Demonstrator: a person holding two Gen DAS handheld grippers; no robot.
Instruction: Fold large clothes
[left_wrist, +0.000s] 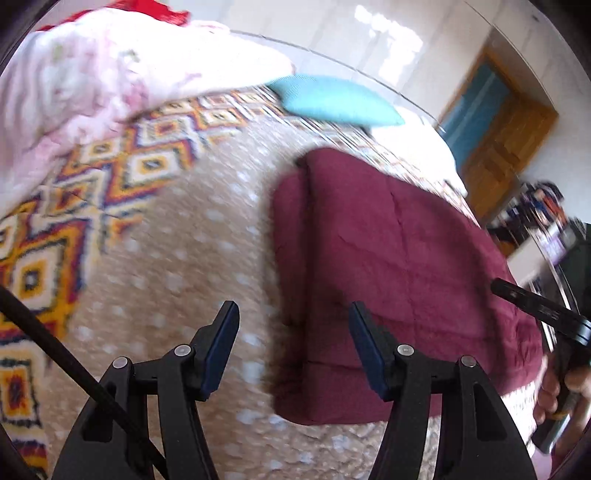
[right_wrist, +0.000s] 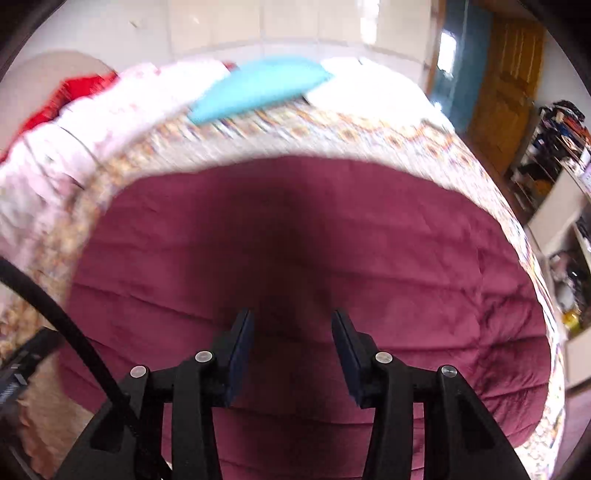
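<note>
The folded maroon garment (right_wrist: 295, 240) lay flat on the bed's patterned blanket (left_wrist: 147, 221), near a turquoise pillow (left_wrist: 332, 99). Your left tool (left_wrist: 293, 317) hung half open and empty over the garment's edge. Your right tool (right_wrist: 291, 325) hovered above its middle, jaws apart, gripping nothing.

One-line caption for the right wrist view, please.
Right gripper hovers open and empty above a folded maroon quilted garment on a patterned bedspread, turquoise pillow behind.
</note>
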